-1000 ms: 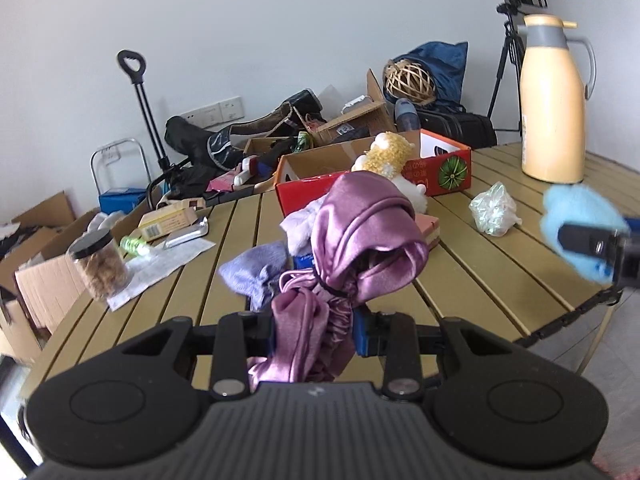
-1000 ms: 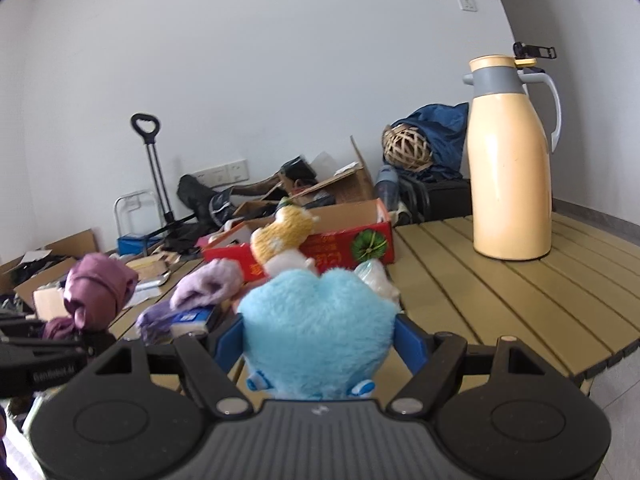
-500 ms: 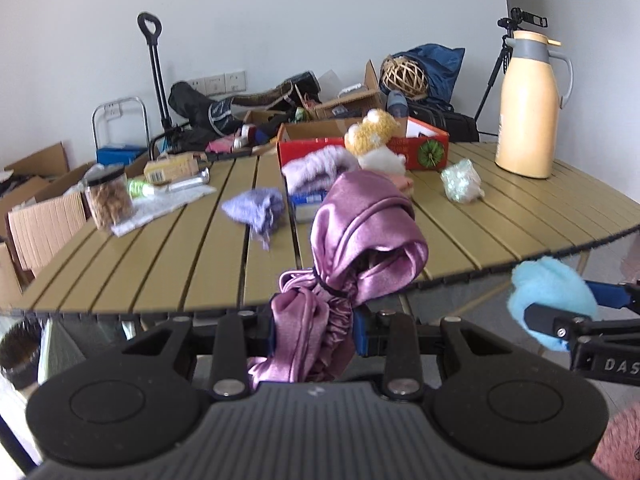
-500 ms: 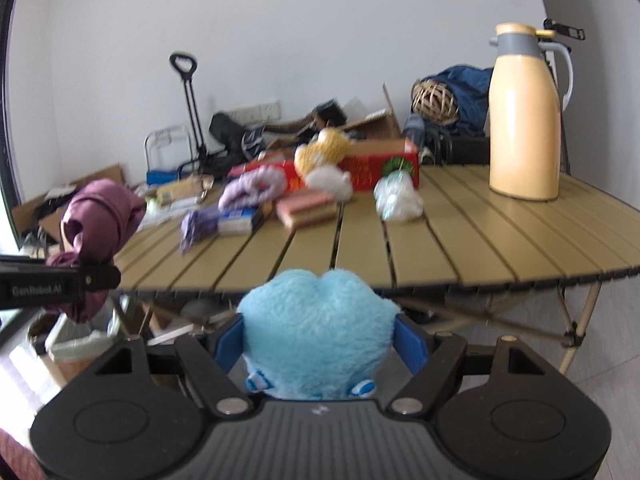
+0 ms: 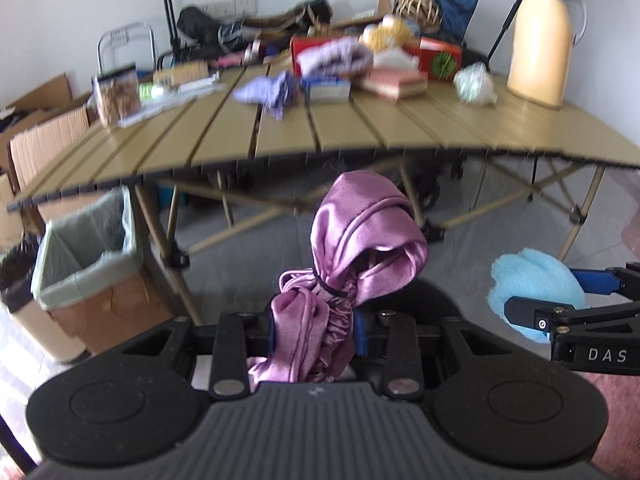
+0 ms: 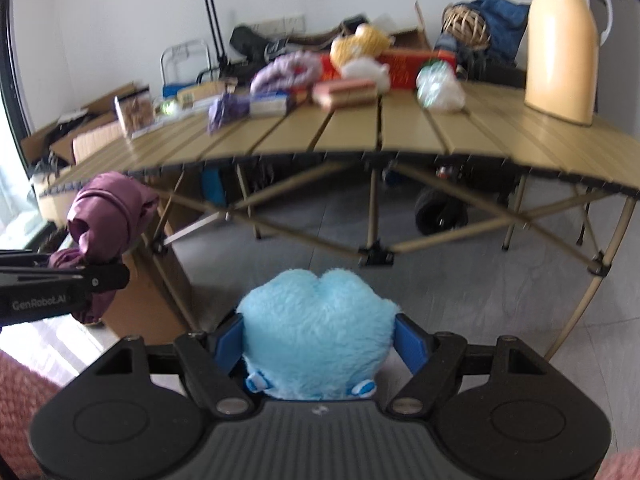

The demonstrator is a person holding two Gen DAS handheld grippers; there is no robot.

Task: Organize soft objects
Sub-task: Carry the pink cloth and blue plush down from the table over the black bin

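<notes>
My left gripper [image 5: 316, 330] is shut on a bunched purple satin cloth [image 5: 360, 236], held below and in front of the slatted table [image 5: 360, 132]. The same cloth [image 6: 108, 212] shows at the left of the right wrist view. My right gripper [image 6: 320, 342] is shut on a fluffy light-blue plush toy [image 6: 316, 328]; that toy [image 5: 536, 284] appears at the right of the left wrist view. On the table lie a lilac cloth [image 5: 268, 90], a lavender plush [image 5: 336, 56], a yellow-and-white plush [image 5: 390, 36] and a white-green soft ball [image 5: 474, 82].
A lined cardboard bin [image 5: 86, 248] stands on the floor under the table's left end. A tall yellow thermos [image 5: 542, 36] stands at the table's right. A red box [image 5: 436, 56], a snack jar [image 5: 116, 94] and a pink box [image 5: 394, 82] sit on top. Clutter lines the back wall.
Both grippers have pulled back from the table and dropped below its top, each still holding its soft item. The table's legs and the floor bin have come into view.
</notes>
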